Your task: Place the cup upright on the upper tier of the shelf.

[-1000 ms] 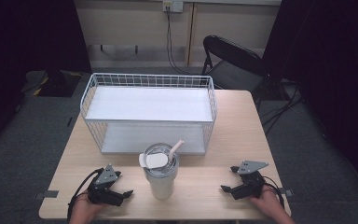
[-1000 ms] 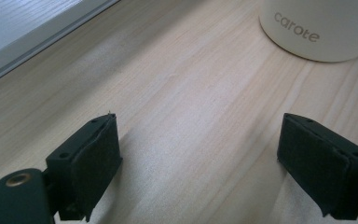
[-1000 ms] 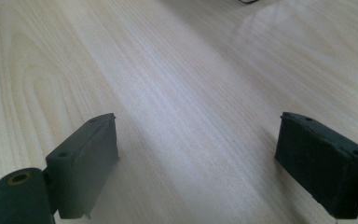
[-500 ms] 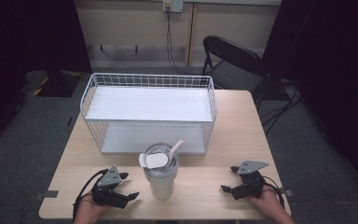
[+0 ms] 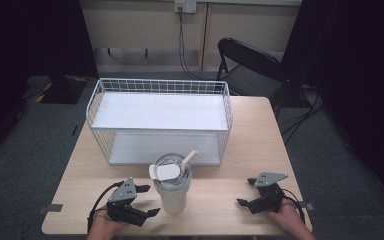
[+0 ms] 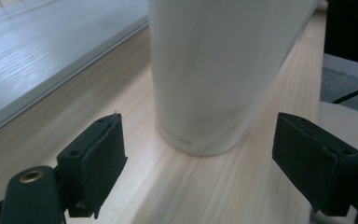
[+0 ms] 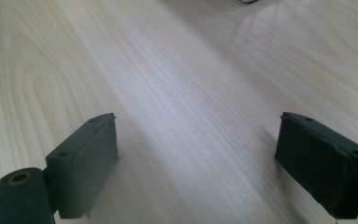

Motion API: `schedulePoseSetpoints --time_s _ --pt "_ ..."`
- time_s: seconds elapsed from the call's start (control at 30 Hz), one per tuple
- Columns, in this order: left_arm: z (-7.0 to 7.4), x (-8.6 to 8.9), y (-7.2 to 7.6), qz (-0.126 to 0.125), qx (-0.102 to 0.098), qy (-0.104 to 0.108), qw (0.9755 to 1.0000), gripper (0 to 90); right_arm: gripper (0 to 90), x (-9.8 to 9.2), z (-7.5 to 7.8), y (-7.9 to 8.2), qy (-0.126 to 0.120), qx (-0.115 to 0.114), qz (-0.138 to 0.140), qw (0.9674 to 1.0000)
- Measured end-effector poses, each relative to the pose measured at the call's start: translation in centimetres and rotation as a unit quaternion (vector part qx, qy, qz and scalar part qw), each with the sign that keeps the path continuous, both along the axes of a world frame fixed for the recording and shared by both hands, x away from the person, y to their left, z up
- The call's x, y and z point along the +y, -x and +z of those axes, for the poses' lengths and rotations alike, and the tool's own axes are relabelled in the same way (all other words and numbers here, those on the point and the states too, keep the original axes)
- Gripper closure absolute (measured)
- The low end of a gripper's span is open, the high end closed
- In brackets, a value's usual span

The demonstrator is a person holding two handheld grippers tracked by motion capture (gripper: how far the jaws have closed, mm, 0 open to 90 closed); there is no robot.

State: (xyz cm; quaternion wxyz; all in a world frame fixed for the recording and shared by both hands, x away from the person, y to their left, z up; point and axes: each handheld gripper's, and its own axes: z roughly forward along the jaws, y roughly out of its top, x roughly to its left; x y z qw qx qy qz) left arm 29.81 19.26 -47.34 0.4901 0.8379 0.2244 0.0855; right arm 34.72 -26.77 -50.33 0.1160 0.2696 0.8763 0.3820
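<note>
The pale wooden table [image 5: 240,135] carries everything. At its back stands a white wire rack [image 5: 160,120] with two flat shelves, open towards me so things can slide in. In front of it stands the cup [image 5: 172,192], smooth, white and tapered, its lid holding a bent straw [image 5: 187,160]. My left claw [image 5: 147,201] has just narrowed yet grips nothing, jaws apart beside the cup's base. My right claw [image 5: 246,192] rests wide open and empty.
</note>
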Motion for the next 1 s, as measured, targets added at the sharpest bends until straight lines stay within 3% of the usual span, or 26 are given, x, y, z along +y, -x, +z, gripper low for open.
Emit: schedulePoseSetpoints --time_s 0.47,0.7,0.73,1.0 --pt "1.0 -1.2 0.0 -0.010 -0.009 0.015 0.9998 16.8 12.3 0.0 0.0 0.0 0.000 0.000 0.000 1.0000" --pt "1.3 -1.4 0.0 -0.002 -0.011 0.024 0.9996 17.8 12.3 0.0 0.0 0.0 0.000 0.000 -0.001 1.0000" --pt "1.4 -1.3 0.0 -0.013 -0.008 0.032 0.9994 20.3 12.3 0.0 0.0 0.0 0.000 0.000 0.000 1.0000" --pt "1.9 -1.4 0.0 -0.010 -0.014 0.040 0.9991 20.3 12.3 0.0 0.0 0.0 0.000 0.000 0.000 1.0000"
